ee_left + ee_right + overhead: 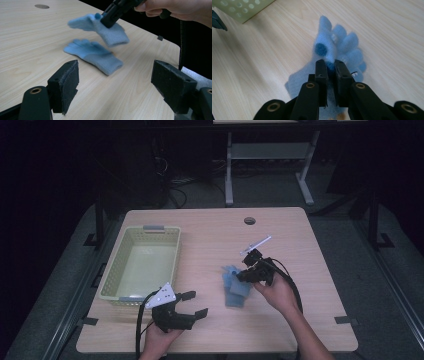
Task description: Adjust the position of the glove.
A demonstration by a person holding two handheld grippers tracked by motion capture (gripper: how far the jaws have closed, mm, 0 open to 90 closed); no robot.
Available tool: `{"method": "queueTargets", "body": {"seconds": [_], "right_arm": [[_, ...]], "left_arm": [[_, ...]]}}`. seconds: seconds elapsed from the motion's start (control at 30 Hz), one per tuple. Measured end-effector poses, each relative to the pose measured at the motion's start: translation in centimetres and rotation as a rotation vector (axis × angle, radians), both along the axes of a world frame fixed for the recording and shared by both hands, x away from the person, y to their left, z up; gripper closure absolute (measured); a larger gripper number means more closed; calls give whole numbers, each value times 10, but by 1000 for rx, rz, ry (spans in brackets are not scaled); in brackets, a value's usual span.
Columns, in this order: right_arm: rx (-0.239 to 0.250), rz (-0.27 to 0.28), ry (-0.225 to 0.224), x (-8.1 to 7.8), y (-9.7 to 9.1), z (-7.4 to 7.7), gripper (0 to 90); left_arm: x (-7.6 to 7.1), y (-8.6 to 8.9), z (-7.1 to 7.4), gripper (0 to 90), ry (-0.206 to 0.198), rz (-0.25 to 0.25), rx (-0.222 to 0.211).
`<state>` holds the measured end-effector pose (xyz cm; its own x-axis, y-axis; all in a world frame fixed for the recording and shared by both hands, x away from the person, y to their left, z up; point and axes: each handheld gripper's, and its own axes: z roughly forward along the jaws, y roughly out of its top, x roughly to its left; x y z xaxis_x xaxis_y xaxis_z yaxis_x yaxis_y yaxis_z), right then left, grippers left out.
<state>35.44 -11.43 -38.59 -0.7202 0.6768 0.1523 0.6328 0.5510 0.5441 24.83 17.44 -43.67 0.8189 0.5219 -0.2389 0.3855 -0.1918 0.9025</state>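
Observation:
Two light blue gloves are on the right half of the wooden table (210, 235). One glove (93, 56) lies flat on the wood. The other glove (102, 27) hangs lifted above it, pinched near the thumb by my right gripper (243, 276), which is shut on it (329, 50). The lifted glove looks blurred. My left gripper (191, 304) rests near the table's front edge, left of the gloves, its jaws wide open with nothing between the pads (68, 80).
A pale green plastic basket (150, 235) stands at the table's left side, beside my left gripper. A round cable hole (249, 220) sits at the back of the table. A small white part (256, 244) lies behind my right gripper.

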Motion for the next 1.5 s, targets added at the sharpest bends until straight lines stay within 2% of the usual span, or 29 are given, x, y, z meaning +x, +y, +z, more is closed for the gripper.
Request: {"method": "queueTargets", "body": {"seconds": [0.27,0.43,0.77,0.87,0.93,0.97,1.0,1.03,1.13,1.2,1.33,1.4,1.5], "right_arm": [[-32,2,51,4,8,-13,822],[-6,2,88,6,9,-23,816],[-16,12,112,5,15,-34,796],[-23,10,120,2,16,-38,765],[-27,10,115,1,16,-41,745],[-25,9,118,0,16,-43,689],[-25,9,118,0,16,-43,689],[-29,5,116,0,16,-44,637],[-4,-16,106,0,14,-41,604],[12,-32,86,0,15,-38,639],[43,-16,71,0,17,-37,761],[35,-6,77,1,20,-39,781],[23,-8,90,3,22,-47,804]], "left_arm": [[0,1,1,220,-12,4,-7],[-1,2,1,220,-18,6,-7],[-1,3,2,222,-21,6,-3],[0,3,2,222,-24,1,-1],[1,3,1,222,-11,5,-10],[1,3,1,222,-8,6,-11],[0,3,1,222,-7,7,-11],[0,3,1,222,-9,7,-11],[0,3,1,226,-5,6,-13],[1,2,0,226,1,5,-13],[0,2,0,226,0,5,-11],[0,3,1,227,1,5,-14],[1,4,0,227,27,7,-52]]}}
